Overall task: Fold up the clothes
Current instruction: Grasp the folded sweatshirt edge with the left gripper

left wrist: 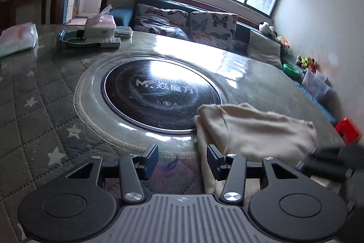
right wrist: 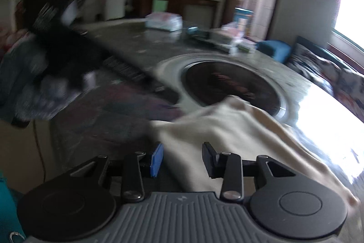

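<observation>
A cream garment lies partly folded on the quilted table cover, its far corner overlapping the rim of the round black cooktop. My left gripper is open, low over the table at the garment's left edge, holding nothing. In the right wrist view the same cream garment spreads ahead and under my right gripper, which is open with cloth between and below its jaws. That view is motion-blurred. The left gripper shows there as a dark blur at the upper left.
A tissue box, a remote, a dark fan-like device and a white packet sit at the table's far left. A sofa with butterfly cushions stands behind. A red object is at the right edge.
</observation>
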The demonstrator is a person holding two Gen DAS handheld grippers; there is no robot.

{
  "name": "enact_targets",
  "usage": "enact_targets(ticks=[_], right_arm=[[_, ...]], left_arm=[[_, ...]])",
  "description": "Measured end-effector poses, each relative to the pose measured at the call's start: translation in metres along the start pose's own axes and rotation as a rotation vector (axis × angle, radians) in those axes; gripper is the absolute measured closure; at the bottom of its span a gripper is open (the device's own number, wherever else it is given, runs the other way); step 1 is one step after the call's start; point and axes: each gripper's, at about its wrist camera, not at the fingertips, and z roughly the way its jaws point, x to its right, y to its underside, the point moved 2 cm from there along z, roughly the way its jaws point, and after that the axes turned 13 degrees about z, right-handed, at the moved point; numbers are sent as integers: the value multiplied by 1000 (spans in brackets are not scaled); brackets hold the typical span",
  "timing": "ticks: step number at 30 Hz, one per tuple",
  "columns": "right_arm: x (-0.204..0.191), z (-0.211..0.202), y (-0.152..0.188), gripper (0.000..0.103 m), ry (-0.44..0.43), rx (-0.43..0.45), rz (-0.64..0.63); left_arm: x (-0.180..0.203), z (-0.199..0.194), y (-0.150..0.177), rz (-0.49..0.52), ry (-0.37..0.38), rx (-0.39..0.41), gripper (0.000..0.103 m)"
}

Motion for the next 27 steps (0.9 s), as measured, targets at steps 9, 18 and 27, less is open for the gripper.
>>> enact_targets(ticks=[9, 18, 27], right_arm=[[-20, 26, -3, 75, 14, -19, -65], [-4, -7, -14, 93, -32, 72, 82], [12, -37, -23, 94, -57, 151, 164]], left_arm=[[4, 11, -7, -57, 74, -25, 38], [-6, 36, -15, -307, 210, -88, 33], [-7, 57, -19, -477, 263, -136, 34]])
